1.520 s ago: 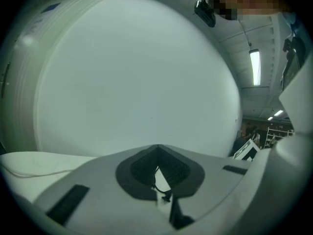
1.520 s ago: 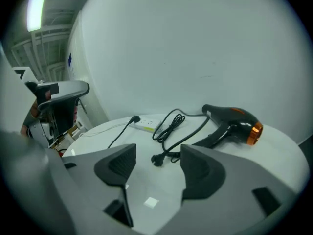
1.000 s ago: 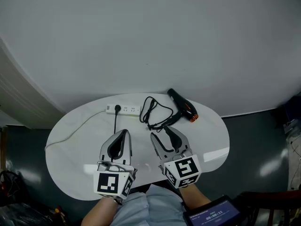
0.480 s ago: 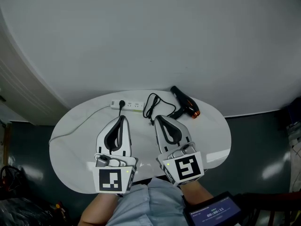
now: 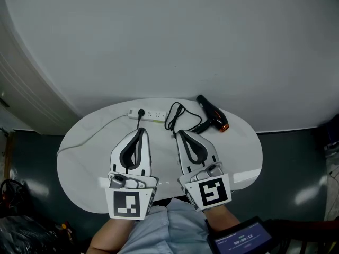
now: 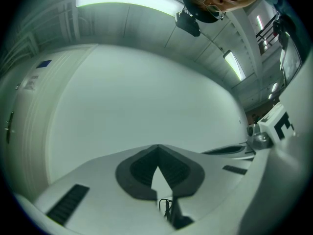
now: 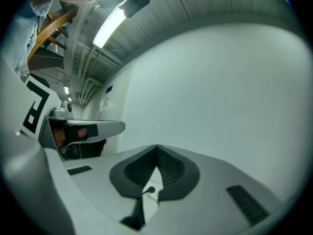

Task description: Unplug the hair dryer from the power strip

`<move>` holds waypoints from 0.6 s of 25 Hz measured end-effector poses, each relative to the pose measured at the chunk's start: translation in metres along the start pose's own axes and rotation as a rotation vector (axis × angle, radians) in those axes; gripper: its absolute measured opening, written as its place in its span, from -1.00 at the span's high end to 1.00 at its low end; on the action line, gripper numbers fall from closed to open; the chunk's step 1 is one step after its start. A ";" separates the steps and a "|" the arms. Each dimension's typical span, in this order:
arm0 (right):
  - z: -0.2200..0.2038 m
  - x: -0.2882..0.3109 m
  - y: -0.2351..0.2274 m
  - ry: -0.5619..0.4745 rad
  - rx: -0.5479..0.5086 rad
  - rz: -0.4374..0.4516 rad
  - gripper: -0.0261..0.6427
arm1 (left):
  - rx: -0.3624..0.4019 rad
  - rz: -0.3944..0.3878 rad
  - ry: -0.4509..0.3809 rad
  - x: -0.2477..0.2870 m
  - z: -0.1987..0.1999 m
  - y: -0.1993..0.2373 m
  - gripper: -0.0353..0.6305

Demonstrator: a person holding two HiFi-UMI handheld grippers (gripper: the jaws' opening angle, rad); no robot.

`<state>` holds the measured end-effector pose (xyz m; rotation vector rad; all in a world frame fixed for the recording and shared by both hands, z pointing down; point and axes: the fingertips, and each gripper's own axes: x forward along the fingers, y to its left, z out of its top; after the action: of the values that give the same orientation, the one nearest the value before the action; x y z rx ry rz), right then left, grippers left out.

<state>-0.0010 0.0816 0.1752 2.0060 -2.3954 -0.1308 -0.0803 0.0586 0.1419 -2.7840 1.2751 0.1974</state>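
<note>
A white power strip (image 5: 146, 114) lies at the far side of the oval table (image 5: 79, 157). A black plug (image 5: 140, 112) sits in it. The black hair dryer (image 5: 212, 113) with an orange nozzle lies to the right, its cord (image 5: 176, 118) coiled between the two. My left gripper (image 5: 141, 131) hovers short of the strip, shut and empty, tips meeting (image 6: 156, 150). My right gripper (image 5: 179, 134) hovers beside the cord coil; its jaws have just been closing with nothing between them, and they meet (image 7: 156, 149). A bit of black cord (image 6: 167, 207) shows under the left jaws.
The strip's white lead (image 5: 90, 136) runs off the table's left edge. Dark floor surrounds the table, and a pale wall rises behind it. A person's sleeve (image 5: 153, 232) and a tablet screen (image 5: 241, 241) sit at the bottom edge.
The right jaws went from open to shut, with nothing caught in them. Both grippers lifted off the table and look larger in the head view. The left stayed shut.
</note>
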 end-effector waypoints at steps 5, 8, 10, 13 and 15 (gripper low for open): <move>0.007 0.002 0.004 -0.015 -0.011 -0.003 0.92 | 0.003 0.002 0.000 0.000 0.002 0.005 0.90; 0.010 0.005 0.007 -0.019 -0.018 -0.002 0.92 | -0.004 0.004 0.000 0.001 0.004 0.010 0.90; 0.009 0.008 0.007 -0.010 -0.022 -0.005 0.92 | 0.004 0.002 -0.004 0.002 0.005 0.013 0.90; 0.008 0.011 0.007 0.025 -0.028 -0.023 0.92 | 0.002 -0.002 -0.004 0.003 0.003 0.015 0.90; 0.010 0.012 0.010 0.011 -0.033 -0.016 0.92 | -0.003 -0.005 -0.006 0.003 0.003 0.016 0.90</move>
<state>-0.0133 0.0717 0.1653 2.0069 -2.3552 -0.1585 -0.0910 0.0465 0.1381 -2.7865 1.2679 0.2079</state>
